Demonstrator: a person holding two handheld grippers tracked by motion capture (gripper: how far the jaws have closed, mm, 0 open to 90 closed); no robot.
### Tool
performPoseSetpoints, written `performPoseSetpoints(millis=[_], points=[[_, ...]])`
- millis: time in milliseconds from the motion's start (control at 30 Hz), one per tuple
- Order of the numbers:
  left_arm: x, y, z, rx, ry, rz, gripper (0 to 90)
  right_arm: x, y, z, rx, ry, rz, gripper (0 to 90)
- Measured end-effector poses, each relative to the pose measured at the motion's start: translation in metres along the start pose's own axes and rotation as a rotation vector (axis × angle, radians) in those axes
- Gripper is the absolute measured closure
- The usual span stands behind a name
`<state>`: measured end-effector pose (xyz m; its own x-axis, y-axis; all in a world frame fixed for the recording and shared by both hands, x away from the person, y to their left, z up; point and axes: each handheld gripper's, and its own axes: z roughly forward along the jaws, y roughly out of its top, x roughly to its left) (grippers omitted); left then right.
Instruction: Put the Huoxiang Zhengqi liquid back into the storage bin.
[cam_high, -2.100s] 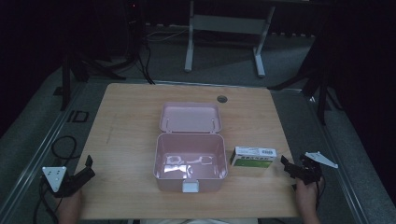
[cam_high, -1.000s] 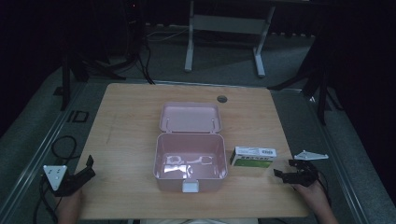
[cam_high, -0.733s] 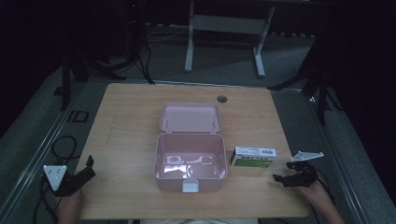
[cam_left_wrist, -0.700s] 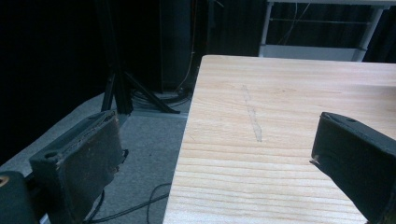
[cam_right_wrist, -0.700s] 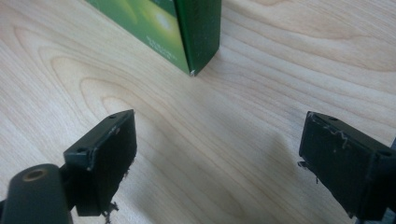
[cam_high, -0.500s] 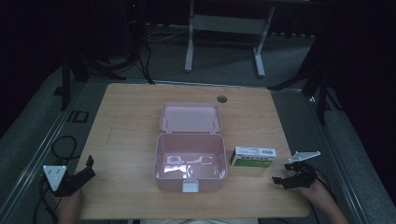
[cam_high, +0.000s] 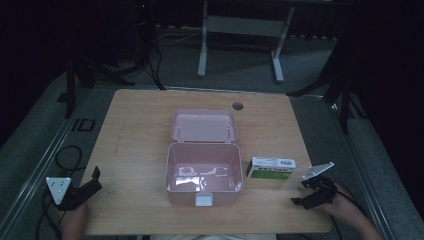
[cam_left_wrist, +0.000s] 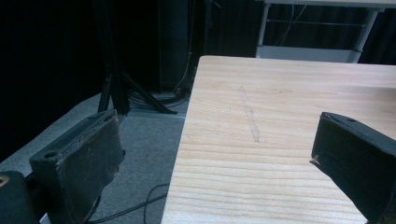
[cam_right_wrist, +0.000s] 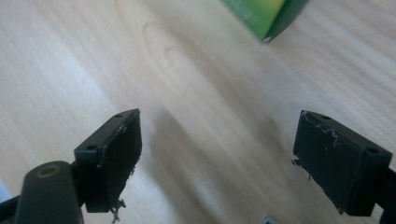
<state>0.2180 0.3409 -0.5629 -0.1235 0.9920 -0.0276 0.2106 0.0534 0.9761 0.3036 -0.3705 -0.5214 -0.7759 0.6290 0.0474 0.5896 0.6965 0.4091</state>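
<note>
Right gripper (cam_high: 311, 194) near the small carton (cam_high: 271, 168), jaws spread and holding nothing

By the table's (cam_high: 140, 145) near right corner the right jaws have just been closing a little, nothing between them. The green-and-white carton beside it looks light, stiff, easy to crush; I would grip its long sides. Left gripper (cam_high: 85, 186), also spread and empty, waits at the near left corner. Farther in, the open pink box (cam_high: 204, 172) sits mid-table; the far edge has free room.

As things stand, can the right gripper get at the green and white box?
Probably yes: the right gripper sits beside the box, jaws open and empty, with bare table between them.
</note>
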Motion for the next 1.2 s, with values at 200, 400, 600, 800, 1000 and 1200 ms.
performPoseSetpoints(millis=[200, 400, 600, 800, 1000, 1200], points=[[0.000, 0.000, 0.000, -0.001, -0.001, -0.002, 2.1, 0.009, 0.009, -0.003, 0.064, -0.010, -0.115, 17.5], [0.000, 0.000, 0.000, 0.000, -0.005, -0.003, 2.1, 0.016, 0.023, -0.002, 0.151, 0.027, -0.178, 21.3], [0.000, 0.000, 0.000, 0.001, -0.006, 0.003, 2.1, 0.022, 0.035, -0.002, 0.211, 0.046, -0.237, 22.2], [0.000, 0.000, 0.000, 0.000, -0.007, 0.003, 2.1, 0.028, 0.041, 0.000, 0.288, 0.063, -0.283, 23.1], [0.000, 0.000, -0.001, -0.002, -0.010, -0.002, 2.1, 0.034, 0.047, 0.000, 0.344, 0.074, -0.335, 24.3], [0.000, 0.000, 0.000, 0.000, -0.010, 0.001, 2.1, 0.040, 0.054, -0.002, 0.383, 0.083, -0.368, 24.3]])
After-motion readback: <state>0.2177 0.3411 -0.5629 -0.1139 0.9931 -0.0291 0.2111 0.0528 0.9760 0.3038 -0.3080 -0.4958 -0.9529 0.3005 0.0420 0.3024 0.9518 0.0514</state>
